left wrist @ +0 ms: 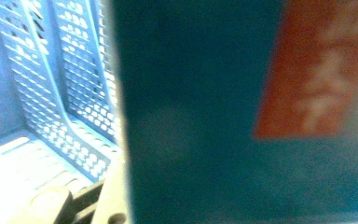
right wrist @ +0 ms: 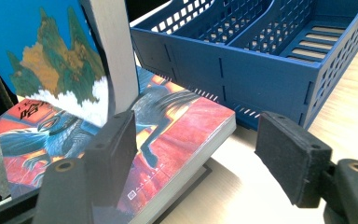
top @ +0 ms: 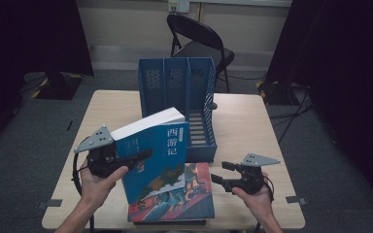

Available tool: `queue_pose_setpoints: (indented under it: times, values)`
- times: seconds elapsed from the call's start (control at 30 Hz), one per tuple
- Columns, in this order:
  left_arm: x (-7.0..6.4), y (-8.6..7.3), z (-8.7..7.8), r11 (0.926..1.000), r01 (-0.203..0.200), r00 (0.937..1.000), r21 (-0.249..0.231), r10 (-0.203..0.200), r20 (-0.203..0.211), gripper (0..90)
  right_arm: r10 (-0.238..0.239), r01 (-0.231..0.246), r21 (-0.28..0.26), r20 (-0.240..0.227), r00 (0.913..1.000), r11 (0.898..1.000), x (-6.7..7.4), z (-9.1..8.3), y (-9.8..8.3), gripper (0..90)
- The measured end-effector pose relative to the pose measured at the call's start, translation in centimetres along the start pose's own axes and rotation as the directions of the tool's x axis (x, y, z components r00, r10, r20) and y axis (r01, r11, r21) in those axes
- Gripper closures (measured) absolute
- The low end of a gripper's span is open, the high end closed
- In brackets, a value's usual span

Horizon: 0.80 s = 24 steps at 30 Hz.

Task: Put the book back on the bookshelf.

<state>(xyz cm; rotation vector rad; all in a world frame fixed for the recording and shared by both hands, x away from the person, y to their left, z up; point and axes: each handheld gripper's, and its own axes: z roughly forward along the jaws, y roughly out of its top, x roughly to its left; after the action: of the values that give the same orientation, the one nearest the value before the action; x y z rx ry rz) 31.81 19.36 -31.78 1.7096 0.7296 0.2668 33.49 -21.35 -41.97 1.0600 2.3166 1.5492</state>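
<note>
My left gripper (top: 138, 158) is clamped on the thick blue paperback book (top: 151, 158) with white characters on its cover, jaws pressing front and back covers near the spine side. The book is lifted on edge, long axis running top to bottom and leaning: its white page block points up and away toward the blue plastic three-slot file rack (top: 177, 82), its lower edge resting over the flat-lying red-and-blue illustrated book (top: 194, 196) at the near edge of the pale wooden table (top: 243, 121). My right gripper (top: 221, 173) holds nothing, jaws spread wide, just beside the flat book's right edge.
</note>
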Motion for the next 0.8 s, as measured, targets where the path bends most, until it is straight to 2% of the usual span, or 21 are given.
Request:
queue_pose_setpoints:
  times: [0.17, 0.47, 0.6, 0.8]
  values:
    - [0.6, 0.2, -0.3, 0.9995, 0.029, 0.9994, -0.011, -0.03, -0.02, 61.6, 0.001, 0.0, -0.005, 0.003, 1.0, 1.0, -0.2, -0.1, 0.0, 28.5]
    - [0.3, 0.9, 0.1, 0.9997, 0.024, 0.999, -0.002, -0.024, -0.039, 61.6, -0.001, 0.001, -0.003, 0.002, 1.0, 1.0, -0.2, -0.1, 0.0, 29.6]
    - [0.4, 1.2, 0.2, 0.9983, 0.058, 0.9968, -0.002, -0.058, -0.055, 61.7, 0.004, -0.004, 0.002, 0.006, 1.0, 1.0, -0.4, -0.1, -0.2, 29.6]
    - [0.9, 2.0, 0.3, 0.9978, 0.063, 0.9954, -0.023, -0.064, -0.071, 61.6, 0.003, -0.003, 0.014, 0.006, 1.0, 1.0, -0.5, 0.1, -0.4, 30.3]
